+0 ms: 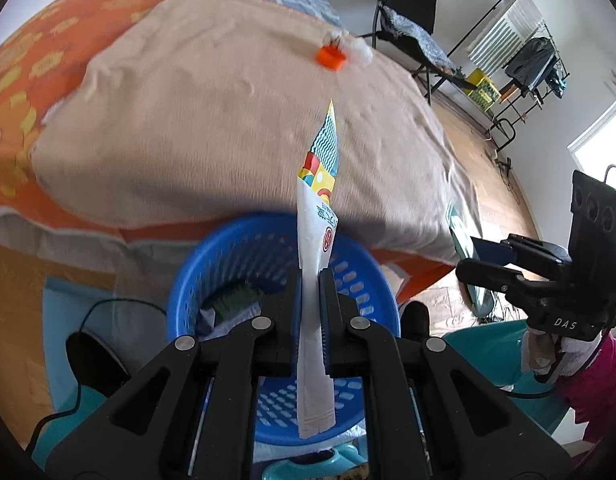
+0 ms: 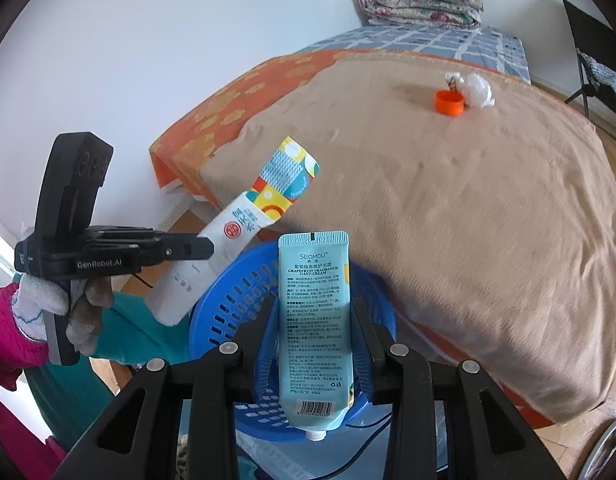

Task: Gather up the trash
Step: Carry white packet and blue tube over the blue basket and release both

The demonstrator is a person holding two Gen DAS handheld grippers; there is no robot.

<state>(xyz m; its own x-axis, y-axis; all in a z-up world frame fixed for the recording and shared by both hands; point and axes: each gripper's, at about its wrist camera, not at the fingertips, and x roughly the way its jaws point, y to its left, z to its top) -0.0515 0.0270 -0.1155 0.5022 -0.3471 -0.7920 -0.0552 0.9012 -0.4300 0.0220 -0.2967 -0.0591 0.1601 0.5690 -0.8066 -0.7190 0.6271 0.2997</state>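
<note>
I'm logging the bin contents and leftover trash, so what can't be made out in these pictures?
- Blue basket contents: left wrist view, mostly hidden by the left gripper and its packet.
- Hand cream tube front: right wrist view, faces away.
- White lump by the orange cap: too small to identify.

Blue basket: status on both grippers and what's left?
Left gripper shut on white paper packet; right gripper shut on light-blue hand-cream tube. Both above blue perforated plastic basket. Orange cap, crumpled white wrap on bed.
</note>
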